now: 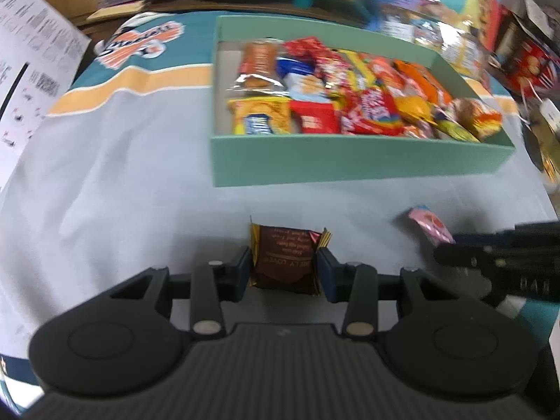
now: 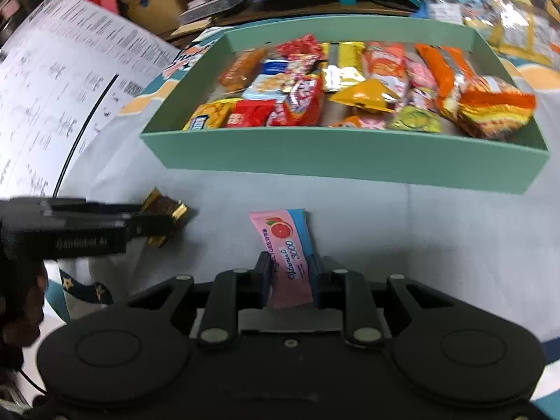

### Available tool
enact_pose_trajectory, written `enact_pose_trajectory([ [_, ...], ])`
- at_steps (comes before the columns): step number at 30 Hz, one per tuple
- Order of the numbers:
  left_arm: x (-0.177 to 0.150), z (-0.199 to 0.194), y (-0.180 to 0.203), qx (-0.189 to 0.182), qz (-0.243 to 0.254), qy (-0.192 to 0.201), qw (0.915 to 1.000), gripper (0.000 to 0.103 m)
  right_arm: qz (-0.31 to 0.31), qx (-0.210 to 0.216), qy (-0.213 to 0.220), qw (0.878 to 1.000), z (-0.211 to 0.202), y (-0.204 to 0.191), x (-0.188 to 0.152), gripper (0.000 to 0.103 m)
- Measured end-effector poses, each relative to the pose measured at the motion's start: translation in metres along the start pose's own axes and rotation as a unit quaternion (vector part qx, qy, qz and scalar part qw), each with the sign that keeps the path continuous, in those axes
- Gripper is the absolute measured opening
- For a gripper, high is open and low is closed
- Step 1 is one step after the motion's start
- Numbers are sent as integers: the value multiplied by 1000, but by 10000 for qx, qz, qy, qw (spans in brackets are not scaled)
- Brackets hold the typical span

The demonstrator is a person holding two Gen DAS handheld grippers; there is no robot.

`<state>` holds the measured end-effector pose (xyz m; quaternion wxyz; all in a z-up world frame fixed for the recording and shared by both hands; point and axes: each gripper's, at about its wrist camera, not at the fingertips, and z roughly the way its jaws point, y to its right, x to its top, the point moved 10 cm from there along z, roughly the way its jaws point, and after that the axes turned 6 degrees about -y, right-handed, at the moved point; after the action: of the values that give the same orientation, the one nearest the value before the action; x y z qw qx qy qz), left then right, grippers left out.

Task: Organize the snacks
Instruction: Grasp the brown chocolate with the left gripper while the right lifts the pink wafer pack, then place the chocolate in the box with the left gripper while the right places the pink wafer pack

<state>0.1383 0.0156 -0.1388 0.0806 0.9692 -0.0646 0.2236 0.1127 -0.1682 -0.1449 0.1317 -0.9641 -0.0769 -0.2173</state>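
My left gripper (image 1: 284,269) is shut on a dark brown snack packet with gold ends (image 1: 285,259), held just above the grey cloth in front of the green box (image 1: 350,159). My right gripper (image 2: 290,280) is shut on a pink vitamin C stick packet (image 2: 287,245), also in front of the green box (image 2: 332,161). The box holds several colourful snack packs. In the left wrist view the right gripper (image 1: 451,248) and its pink packet (image 1: 428,224) show at the right. In the right wrist view the left gripper (image 2: 147,224) and its brown packet (image 2: 164,210) show at the left.
A grey tablecloth (image 1: 122,182) with a teal and orange border covers the table. A white printed sheet (image 2: 52,87) stands at the left. Boxes, books and shiny bags (image 2: 490,7) crowd the back and right beyond the green box.
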Motion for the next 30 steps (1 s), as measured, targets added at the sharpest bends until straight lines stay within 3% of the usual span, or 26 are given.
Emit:
enact_pose_trajectory([
  [6,5,-10,8,-115,3,83,9999,40,107,49,179,9998,-17,-1,0,22],
  [14,27,-49,6,-254,-104,517,9983,40,96,268,609,9977,-50,-12,24,22],
  [22,92,-62,-11,-76,-236,1006,9946,42,301,220,1024,9940,-68,4,79,22],
  [30,150,-42,-12,96,-172,1101,9937,43,652,179,1182,9907,-54,33,132,22],
])
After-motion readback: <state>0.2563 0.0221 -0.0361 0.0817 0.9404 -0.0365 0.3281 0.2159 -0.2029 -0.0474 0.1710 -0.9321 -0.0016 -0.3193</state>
